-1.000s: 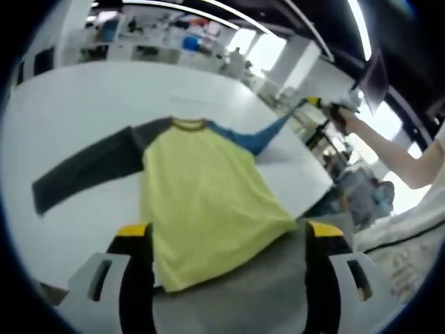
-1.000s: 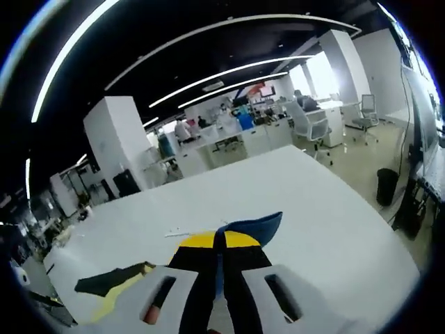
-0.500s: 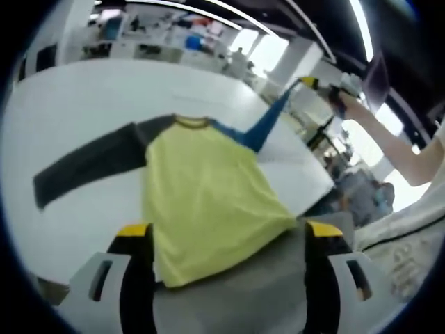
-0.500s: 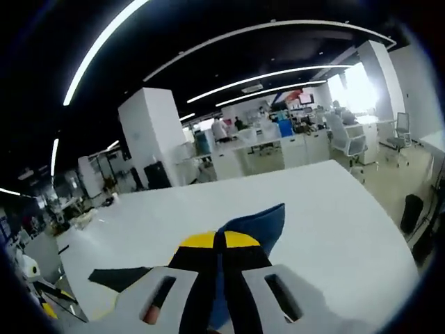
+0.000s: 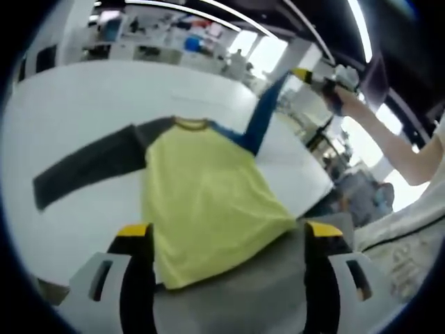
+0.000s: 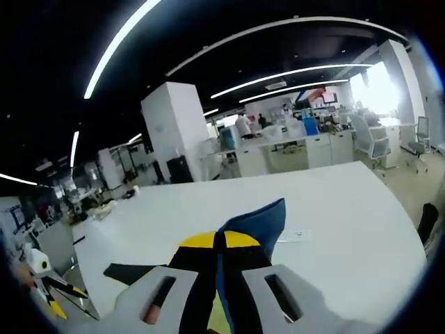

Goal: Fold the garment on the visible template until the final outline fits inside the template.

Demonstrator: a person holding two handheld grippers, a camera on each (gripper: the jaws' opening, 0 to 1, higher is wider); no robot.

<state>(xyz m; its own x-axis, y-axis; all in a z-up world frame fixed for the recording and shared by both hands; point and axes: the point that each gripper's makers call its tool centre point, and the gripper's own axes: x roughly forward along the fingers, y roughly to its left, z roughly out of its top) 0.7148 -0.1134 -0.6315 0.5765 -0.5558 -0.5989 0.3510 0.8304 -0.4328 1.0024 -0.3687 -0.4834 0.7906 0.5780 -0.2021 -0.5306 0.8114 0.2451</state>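
Open-plan office, dark ceiling with long curved light strips (image 6: 243, 35), white pillar (image 6: 177, 132), desks and chairs far back. Big white table (image 5: 76, 90) takes up most of the scene.

Garment (image 5: 201, 202) lies flat on the table in the left gripper view: yellow body, dark grey sleeve (image 5: 87, 167) spread out to the left, collar on the far side, hem near the camera and hanging toward the near table edge. Blue sleeve (image 5: 261, 118) is lifted up off the table on the right side.

Left gripper (image 5: 226, 240): jaws wide apart, nothing between them, hovering at the near edge over the hem.

Right gripper (image 6: 220, 243): jaws pinched together on the blue sleeve cuff, cloth sticking up past the tips. In the left gripper view it's raised above the far right table edge, the person's bare forearm (image 5: 396, 149) extended out to it.
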